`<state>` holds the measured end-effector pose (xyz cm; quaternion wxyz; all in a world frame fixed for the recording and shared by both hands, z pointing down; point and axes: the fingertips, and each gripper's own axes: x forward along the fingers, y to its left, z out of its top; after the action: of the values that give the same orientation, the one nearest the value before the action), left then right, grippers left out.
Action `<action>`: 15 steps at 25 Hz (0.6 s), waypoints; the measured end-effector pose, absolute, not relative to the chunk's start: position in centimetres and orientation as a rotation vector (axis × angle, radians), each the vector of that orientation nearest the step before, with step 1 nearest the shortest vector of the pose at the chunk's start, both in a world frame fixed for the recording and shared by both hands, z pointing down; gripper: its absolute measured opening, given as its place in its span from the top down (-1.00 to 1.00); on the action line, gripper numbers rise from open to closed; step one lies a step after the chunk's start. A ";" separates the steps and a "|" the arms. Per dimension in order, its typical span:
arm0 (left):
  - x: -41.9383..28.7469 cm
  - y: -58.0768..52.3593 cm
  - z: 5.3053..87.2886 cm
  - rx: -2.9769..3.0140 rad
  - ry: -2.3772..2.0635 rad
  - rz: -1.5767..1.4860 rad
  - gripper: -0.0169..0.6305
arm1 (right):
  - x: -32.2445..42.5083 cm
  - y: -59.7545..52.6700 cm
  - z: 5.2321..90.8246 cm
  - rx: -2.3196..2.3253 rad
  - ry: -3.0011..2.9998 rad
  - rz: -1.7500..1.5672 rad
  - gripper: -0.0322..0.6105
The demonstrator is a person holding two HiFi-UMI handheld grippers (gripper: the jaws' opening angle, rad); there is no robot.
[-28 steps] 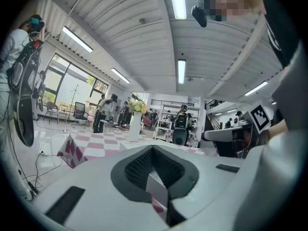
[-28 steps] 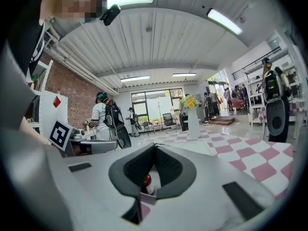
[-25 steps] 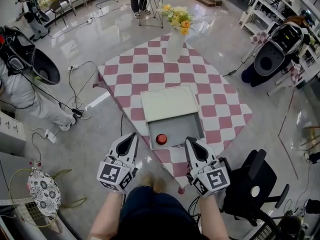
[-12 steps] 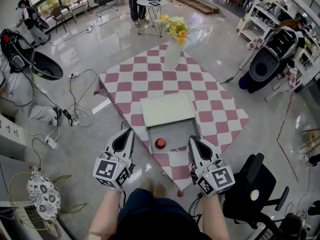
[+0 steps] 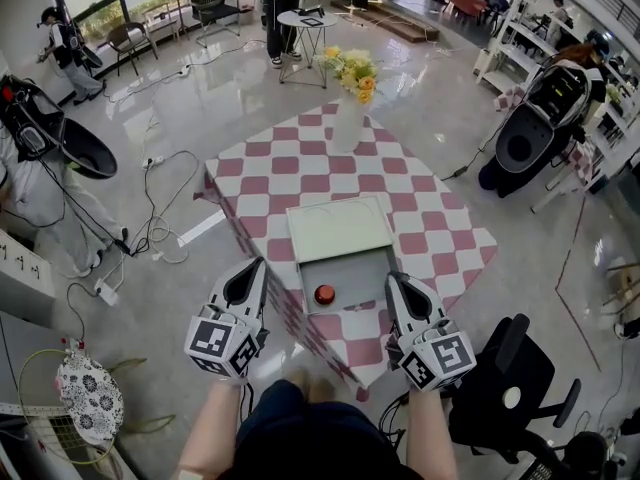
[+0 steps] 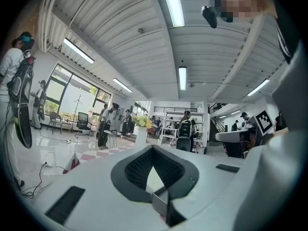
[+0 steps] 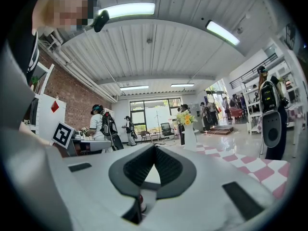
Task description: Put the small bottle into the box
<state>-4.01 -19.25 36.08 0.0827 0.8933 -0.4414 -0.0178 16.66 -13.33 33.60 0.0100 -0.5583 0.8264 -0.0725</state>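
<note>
Both pairs of jaws are clenched on nothing. The left gripper (image 5: pixel 249 276) and right gripper (image 5: pixel 400 288) hang level at the near edge of the table (image 5: pixel 440 230), probably because their load is delivered. Between them and slightly farther in, the bottle (image 5: pixel 324 294) stands inside the open box (image 5: pixel 372 260), touching neither gripper.

Count: left hand-held gripper (image 5: pixel 252 271) + right hand-held gripper (image 5: pixel 397 286) = 2. 1 table (image 5: pixel 430 218) with checked cloth. On it: 1 box (image 5: pixel 368 271), 1 bottle (image 5: pixel 324 294), 1 vase (image 5: pixel 346 123) of flowers. Behind: 1 small round table (image 5: pixel 304 16).
</note>
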 end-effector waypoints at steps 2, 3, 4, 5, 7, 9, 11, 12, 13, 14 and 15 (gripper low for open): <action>-4.3 -19.3 35.8 2.664 -1.328 -0.057 0.94 | 16.6 -13.3 33.3 -1.743 2.578 -0.218 0.89; -4.5 -19.4 35.7 2.663 -1.332 -0.059 0.94 | 16.6 -13.3 33.2 -1.743 2.577 -0.215 0.89; -4.6 -19.4 35.6 2.663 -1.335 -0.062 0.94 | 16.6 -13.3 33.1 -1.744 2.576 -0.213 0.89; -4.7 -19.4 35.5 2.662 -1.337 -0.065 0.94 | 16.6 -13.3 33.1 -1.742 2.576 -0.212 0.89; -4.8 -19.5 35.4 2.661 -1.337 -0.070 0.94 | 16.5 -13.3 33.0 -1.737 2.576 -0.207 0.89; -4.7 -19.4 35.2 2.663 -1.335 -0.073 0.94 | 16.4 -13.3 32.9 -1.733 2.576 -0.206 0.89; -4.7 -19.4 35.0 2.666 -1.334 -0.077 0.94 | 16.3 -13.3 32.7 -1.728 2.576 -0.209 0.89; -4.7 -19.4 34.9 2.667 -1.335 -0.079 0.94 | 16.3 -13.3 32.7 -1.724 2.577 -0.210 0.89; -4.7 -19.4 34.8 2.668 -1.335 -0.080 0.94 | 16.2 -13.3 32.7 -1.722 2.577 -0.211 0.89; -4.7 -19.4 34.8 2.668 -1.336 -0.082 0.94 | 16.2 -13.3 32.7 -1.720 2.576 -0.212 0.89; -4.7 -19.4 34.8 2.668 -1.337 -0.082 0.94 | 16.2 -13.3 32.7 -1.719 2.575 -0.215 0.89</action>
<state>-4.72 -19.38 34.77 0.0779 0.8910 -0.4465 -0.0275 16.24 -13.35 32.72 0.0193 -0.5537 0.8296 -0.0692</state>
